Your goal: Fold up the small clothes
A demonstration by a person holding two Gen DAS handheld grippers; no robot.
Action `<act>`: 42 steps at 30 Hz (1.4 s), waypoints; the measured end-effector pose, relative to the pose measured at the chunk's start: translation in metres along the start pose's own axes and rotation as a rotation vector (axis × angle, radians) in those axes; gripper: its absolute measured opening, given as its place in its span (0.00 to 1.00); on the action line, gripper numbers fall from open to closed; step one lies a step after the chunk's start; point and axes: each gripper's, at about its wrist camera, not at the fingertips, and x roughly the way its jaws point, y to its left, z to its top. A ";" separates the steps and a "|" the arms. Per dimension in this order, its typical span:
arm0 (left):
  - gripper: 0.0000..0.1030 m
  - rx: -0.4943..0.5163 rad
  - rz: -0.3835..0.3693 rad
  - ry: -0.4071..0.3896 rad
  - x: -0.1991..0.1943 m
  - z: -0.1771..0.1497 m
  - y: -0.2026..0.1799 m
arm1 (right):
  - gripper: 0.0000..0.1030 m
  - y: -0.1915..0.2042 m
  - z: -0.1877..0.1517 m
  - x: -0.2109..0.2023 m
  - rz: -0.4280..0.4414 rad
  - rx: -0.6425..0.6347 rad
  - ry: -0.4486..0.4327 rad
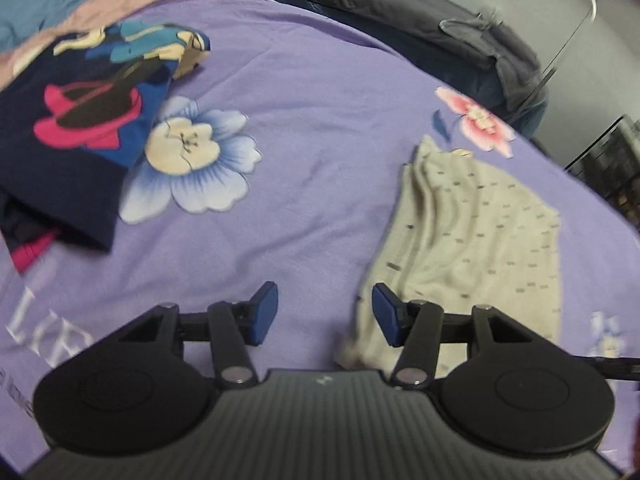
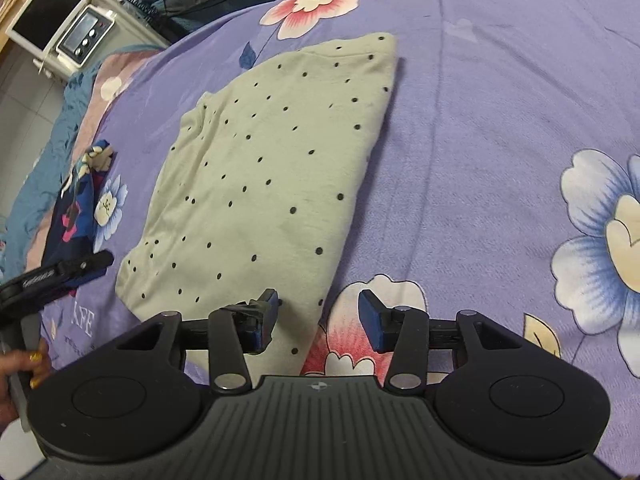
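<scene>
Bedsheet (image 1: 320, 92), purple and flowered, fills the left wrist view, where we hold the left gripper (image 1: 325, 314) above it with jaws well apart and nothing between the blue pads (image 1: 266, 312). The dotted cream garment (image 1: 480, 232) lies to the right of the gripper, its near left edge bunched just beside the right finger; we judge the gripper is placed here to take that edge for another fold. A dark printed garment (image 1: 68, 128) sits well apart at the far left, looking already folded and set aside. Dark bedding (image 1: 400, 8) is heaped beyond the sheet.

From the right wrist view, we see the right gripper (image 2: 318, 318) likewise spread and empty, poised over the near right corner of the dotted cream garment (image 2: 272, 168), which lies flat as a long folded panel on the bedsheet (image 2: 480, 120). The left finger overlaps the cloth; whether it touches, we cannot tell. The left gripper (image 2: 60, 272) enters at the left edge, on the garment's other side, so the two appear placed to lift matching corners together. The dark printed garment (image 2: 76, 200) rests beyond it.
</scene>
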 end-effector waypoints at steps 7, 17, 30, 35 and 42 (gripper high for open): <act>0.58 -0.083 -0.151 0.090 -0.004 -0.032 -0.009 | 0.75 -0.011 0.001 -0.003 -0.015 0.048 -0.008; 0.58 -0.153 -0.178 0.109 0.025 -0.062 -0.023 | 0.75 -0.012 -0.002 0.000 0.031 0.102 0.004; 0.80 -0.338 -0.264 -0.037 0.052 -0.042 -0.016 | 0.77 -0.038 0.022 0.026 0.135 0.261 -0.102; 0.64 -0.412 -0.260 -0.066 0.059 -0.040 -0.010 | 0.78 -0.036 0.043 0.042 0.205 0.309 -0.154; 0.47 -0.432 -0.252 -0.043 0.061 -0.040 -0.007 | 0.73 -0.039 0.060 0.058 0.253 0.427 -0.205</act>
